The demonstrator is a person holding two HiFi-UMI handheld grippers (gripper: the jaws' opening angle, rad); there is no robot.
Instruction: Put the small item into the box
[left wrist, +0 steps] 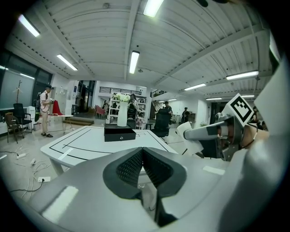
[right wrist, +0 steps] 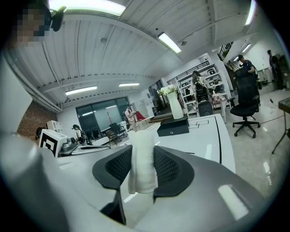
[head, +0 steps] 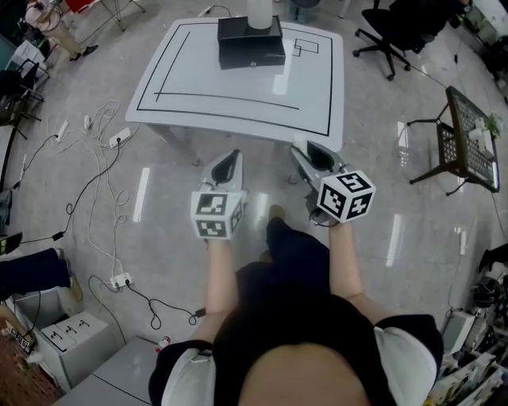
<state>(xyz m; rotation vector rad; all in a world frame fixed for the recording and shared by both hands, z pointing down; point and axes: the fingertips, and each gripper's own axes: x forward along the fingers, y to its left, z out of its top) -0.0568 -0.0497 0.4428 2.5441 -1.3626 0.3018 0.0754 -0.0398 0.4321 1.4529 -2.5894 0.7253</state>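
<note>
Ahead of you stands the white rectangular worktop (head: 238, 87) marked with black lines. Toward its far edge sits the black flat rectangular box (head: 250, 41), with a tall white vase (head: 260, 12) just behind it. You hold both tools over the grey floor (head: 159, 198), near the worktop's near edge. Your left tongs (head: 230, 162) are clenched pad against pad with nothing between them. Your right tongs (head: 316, 155) are clamped on the small white folded soft item (right wrist: 142, 163), which stands upright between the pads, well apart from the box
</note>
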